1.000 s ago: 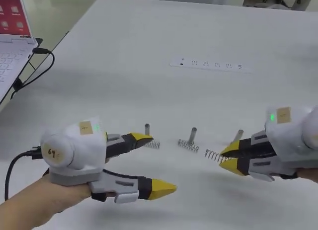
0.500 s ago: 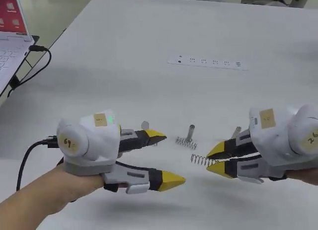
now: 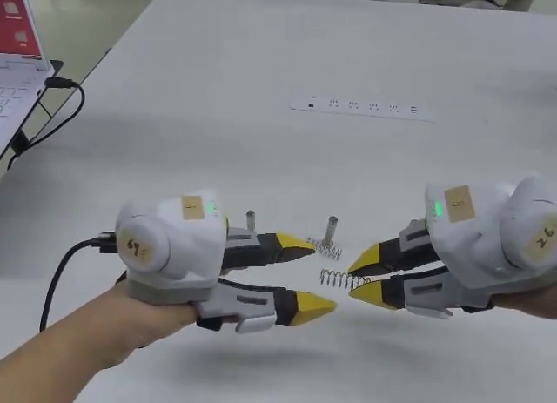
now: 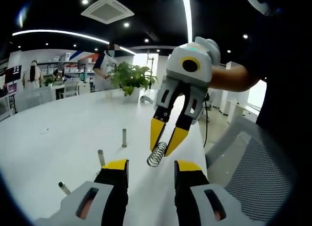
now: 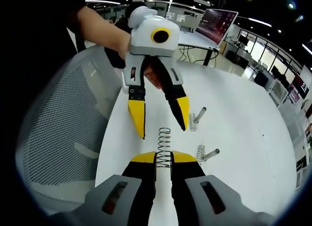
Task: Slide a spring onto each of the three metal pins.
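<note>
Right gripper (image 3: 352, 279) pinches a spring (image 3: 334, 278); left gripper (image 3: 323, 276) spread at its 9 o'clock. Threading step, seemingly; next, align over the 12 o'clock pin (image 3: 332, 228).

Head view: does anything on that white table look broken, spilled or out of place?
Nothing stands out. The small metal coil spring pinched in the right gripper looks undamaged, and the two grey metal pins stand upright.

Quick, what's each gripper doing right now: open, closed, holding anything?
Left gripper: open, holding nothing.
Right gripper: closed on a spring, which sticks out past its tips.
</note>
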`<state>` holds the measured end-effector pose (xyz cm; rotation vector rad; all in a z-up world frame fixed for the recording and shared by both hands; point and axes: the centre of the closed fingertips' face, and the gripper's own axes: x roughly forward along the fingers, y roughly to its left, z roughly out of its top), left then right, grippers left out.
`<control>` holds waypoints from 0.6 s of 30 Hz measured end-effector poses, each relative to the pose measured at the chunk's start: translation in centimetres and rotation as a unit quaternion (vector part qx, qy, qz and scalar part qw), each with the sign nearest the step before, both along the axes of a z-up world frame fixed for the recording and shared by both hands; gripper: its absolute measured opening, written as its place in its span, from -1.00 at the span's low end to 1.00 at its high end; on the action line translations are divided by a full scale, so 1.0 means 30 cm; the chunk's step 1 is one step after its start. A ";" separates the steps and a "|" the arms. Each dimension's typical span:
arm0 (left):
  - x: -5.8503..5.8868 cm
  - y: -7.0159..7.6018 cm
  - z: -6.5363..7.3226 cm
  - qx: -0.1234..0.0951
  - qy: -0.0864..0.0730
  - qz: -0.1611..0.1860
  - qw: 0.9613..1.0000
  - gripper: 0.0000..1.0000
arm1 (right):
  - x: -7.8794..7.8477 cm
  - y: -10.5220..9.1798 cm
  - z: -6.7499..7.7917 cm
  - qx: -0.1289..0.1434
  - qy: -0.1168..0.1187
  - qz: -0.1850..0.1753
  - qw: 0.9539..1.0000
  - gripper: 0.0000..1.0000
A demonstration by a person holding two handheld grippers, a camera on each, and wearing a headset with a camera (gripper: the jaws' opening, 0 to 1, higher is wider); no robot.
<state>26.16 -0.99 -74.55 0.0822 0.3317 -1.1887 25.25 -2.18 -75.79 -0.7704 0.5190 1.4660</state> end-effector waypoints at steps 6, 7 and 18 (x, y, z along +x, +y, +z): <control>-0.012 -0.016 0.005 -0.003 0.002 -0.015 1.000 -0.63 | -0.013 0.012 0.017 0.009 -0.002 0.014 1.000 -0.84; -0.013 -0.017 0.006 -0.003 0.000 -0.016 1.000 -0.66 | -0.013 0.012 0.019 0.009 -0.003 0.015 1.000 -0.84; -0.025 -0.035 0.024 -0.009 -0.003 -0.030 1.000 -0.86 | -0.019 0.013 0.028 0.007 -0.009 0.029 0.999 -0.84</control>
